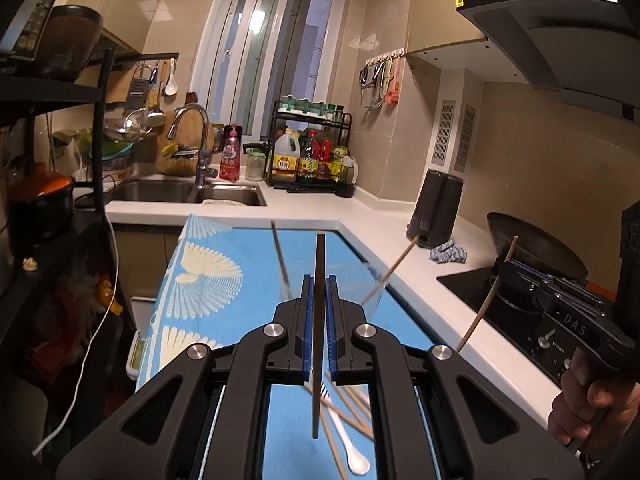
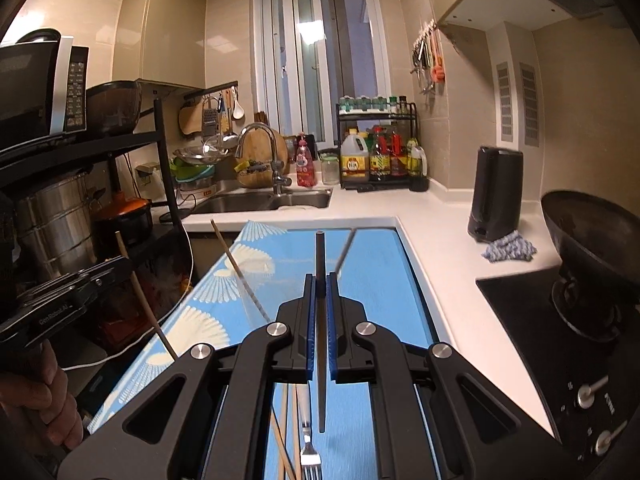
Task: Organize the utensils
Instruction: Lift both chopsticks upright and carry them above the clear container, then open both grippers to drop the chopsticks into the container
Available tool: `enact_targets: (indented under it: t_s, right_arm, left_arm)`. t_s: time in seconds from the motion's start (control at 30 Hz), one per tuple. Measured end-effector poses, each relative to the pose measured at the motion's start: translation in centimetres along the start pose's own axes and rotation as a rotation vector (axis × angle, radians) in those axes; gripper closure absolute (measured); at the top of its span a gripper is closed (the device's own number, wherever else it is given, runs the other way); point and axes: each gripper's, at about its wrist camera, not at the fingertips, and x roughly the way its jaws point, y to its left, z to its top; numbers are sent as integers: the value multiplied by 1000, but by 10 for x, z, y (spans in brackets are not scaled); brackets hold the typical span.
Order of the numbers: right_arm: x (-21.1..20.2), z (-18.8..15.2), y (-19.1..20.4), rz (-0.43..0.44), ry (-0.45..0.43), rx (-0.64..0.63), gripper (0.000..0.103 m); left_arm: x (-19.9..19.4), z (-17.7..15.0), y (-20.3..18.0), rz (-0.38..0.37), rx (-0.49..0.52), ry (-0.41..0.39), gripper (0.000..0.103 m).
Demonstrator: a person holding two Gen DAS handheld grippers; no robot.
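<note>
My left gripper [image 1: 319, 292] is shut on a dark chopstick [image 1: 319, 320] held upright above the blue patterned mat [image 1: 224, 280]. My right gripper [image 2: 320, 292] is shut on another dark chopstick [image 2: 321, 328], also upright. Each gripper shows in the other's view, the right one [image 1: 560, 304] with a light wooden chopstick [image 1: 486, 300] across it, the left one [image 2: 72, 292] likewise [image 2: 144, 300]. A clear glass [image 1: 360, 280] holds chopsticks on the mat; it also shows in the right wrist view [image 2: 256, 292]. Below lie wooden chopsticks [image 1: 340, 420], a white spoon [image 1: 352, 452] and a fork [image 2: 310, 452].
A white counter [image 1: 380, 216] wraps around with a sink [image 1: 180, 192], a bottle rack [image 1: 312, 152], a black kettle [image 2: 496, 196], a blue rag [image 2: 510, 250], a wok [image 2: 592, 232] on the stove, and a shelf with pots [image 2: 60, 220] on the left.
</note>
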Motion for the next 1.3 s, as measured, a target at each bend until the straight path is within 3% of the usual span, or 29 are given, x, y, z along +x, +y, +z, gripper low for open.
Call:
enact_targets:
  t_s: [0.27,0.5,0.6,0.87,1.1,1.23,1.3]
  right_arm:
    - [29,74,7,65,-96,20,98]
    - [54,117,10,49,-184,19,98]
    - [75,115,9,34,-170,8,98]
    - [124,60,6,22,-52,-2,98]
    - [136,27,12,-9,31,-46,97]
    - [134,21,13,-20,61,-53,88]
    - [129,20,12,-23,60,-46,82]
  left_arm:
    - [24,80,-7,-39,31,-99,97]
    - [60,119,-5,-32,26,-143,97]
    - [79,117,-2,-20,27,-138,97]
    - [143,58,3,4,43,30,97]
    - [151,29,2,34,49,97,96]
    - [142,27,-1,53,57,87,72]
    - [134,31,-3,58,63,69,71]
